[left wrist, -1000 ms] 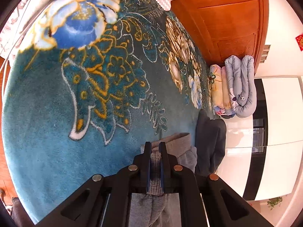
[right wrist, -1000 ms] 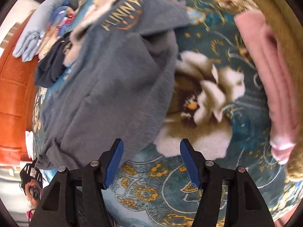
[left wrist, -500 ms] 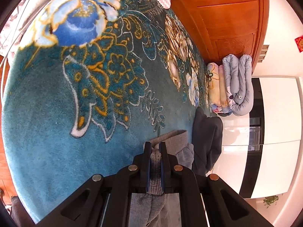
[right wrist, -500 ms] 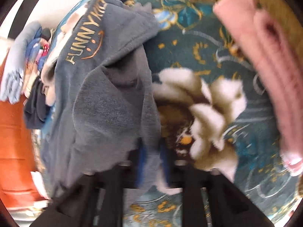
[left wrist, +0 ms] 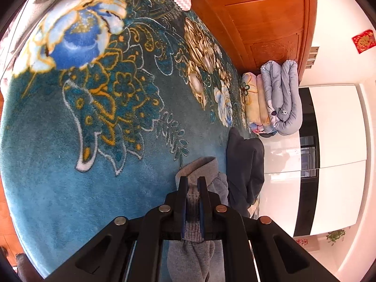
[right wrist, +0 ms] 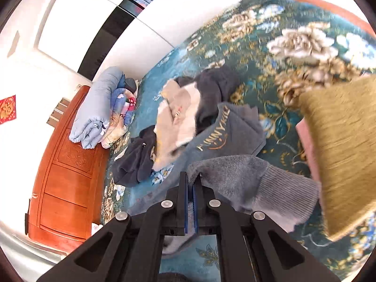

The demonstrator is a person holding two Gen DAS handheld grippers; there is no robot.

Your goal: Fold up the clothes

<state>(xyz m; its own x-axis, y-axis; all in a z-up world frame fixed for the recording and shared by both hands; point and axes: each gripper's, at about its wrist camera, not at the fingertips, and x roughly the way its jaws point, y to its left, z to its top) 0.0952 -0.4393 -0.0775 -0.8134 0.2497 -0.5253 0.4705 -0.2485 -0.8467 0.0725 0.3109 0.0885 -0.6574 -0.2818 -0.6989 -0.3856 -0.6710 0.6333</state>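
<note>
A grey sweatshirt with gold "FUNNY" lettering lies on the teal flowered blanket. My right gripper is shut on its grey hem with the ribbed cuff, lifted above the blanket. My left gripper is shut on another grey ribbed edge of the sweatshirt, which hangs down between the jaws just over the blanket.
A pile of dark, beige and white clothes lies beyond the sweatshirt. A mustard garment and pink one lie at right. Rolled quilts rest by the wooden headboard. A dark garment is near my left gripper.
My right gripper closed on the sweatshirt's hem and lifted it up, swinging its view towards the wall. The left gripper kept its hold and shifted only slightly.
</note>
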